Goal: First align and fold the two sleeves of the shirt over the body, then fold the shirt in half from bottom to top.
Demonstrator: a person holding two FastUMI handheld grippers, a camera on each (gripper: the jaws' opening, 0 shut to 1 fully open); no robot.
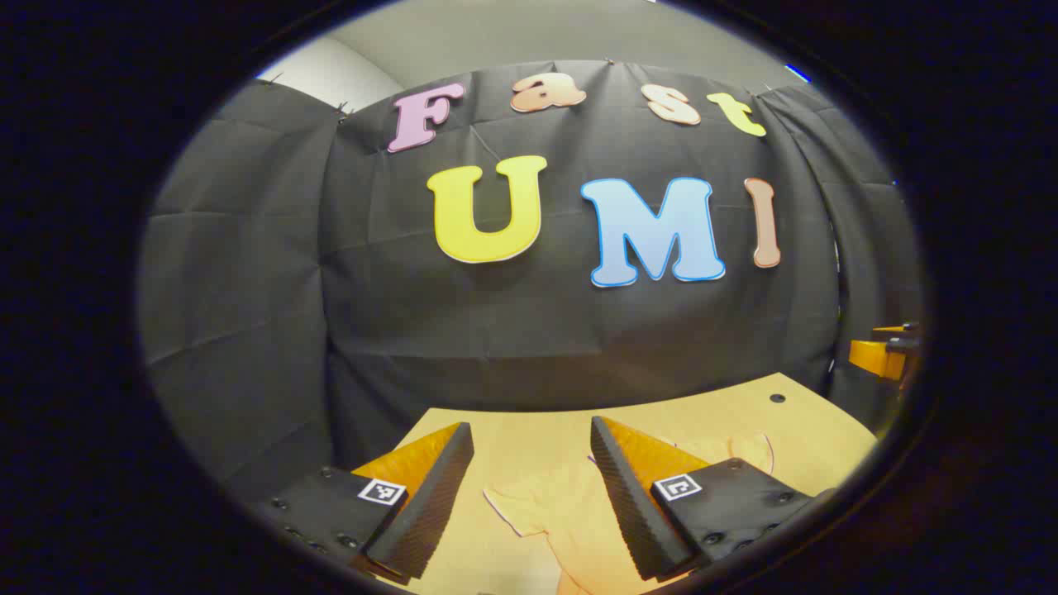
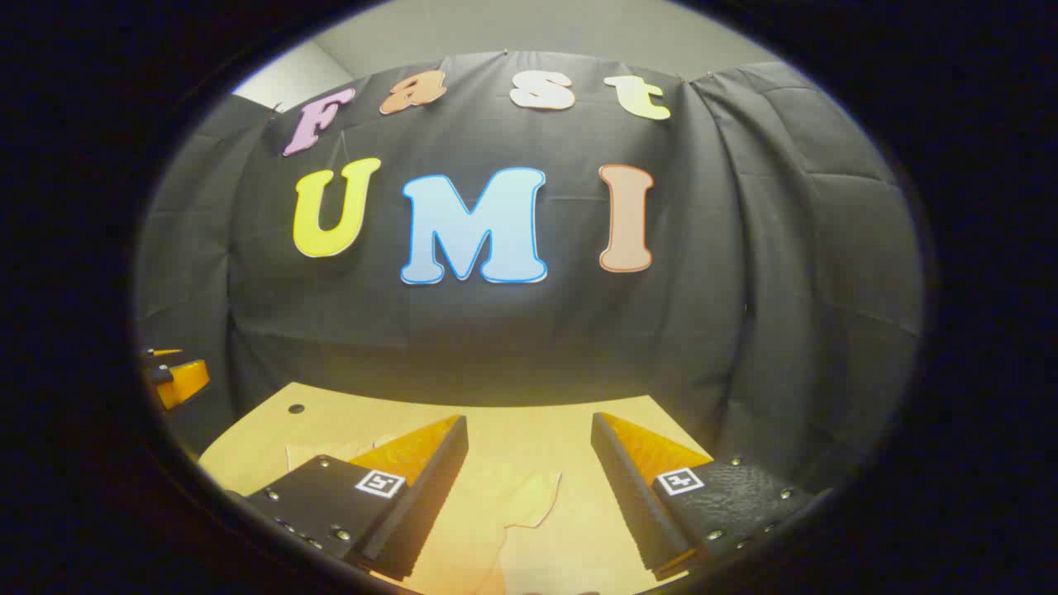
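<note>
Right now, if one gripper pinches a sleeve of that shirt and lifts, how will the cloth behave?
Probably floppy: the shirt lies flat on the table with soft wavy sleeve edges, so a lifted sleeve should droop and drag the body. It looks thin and light. Both grippers, left and right, are open above it.

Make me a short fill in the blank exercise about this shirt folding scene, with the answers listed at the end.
1. The shirt lies on the ____.
2. The left gripper has its fingers ____, with nothing between them.
3. In the right gripper view, one ____ of the shirt sticks out between the fingers of the right gripper.

Missing words: table; open; sleeve
</note>
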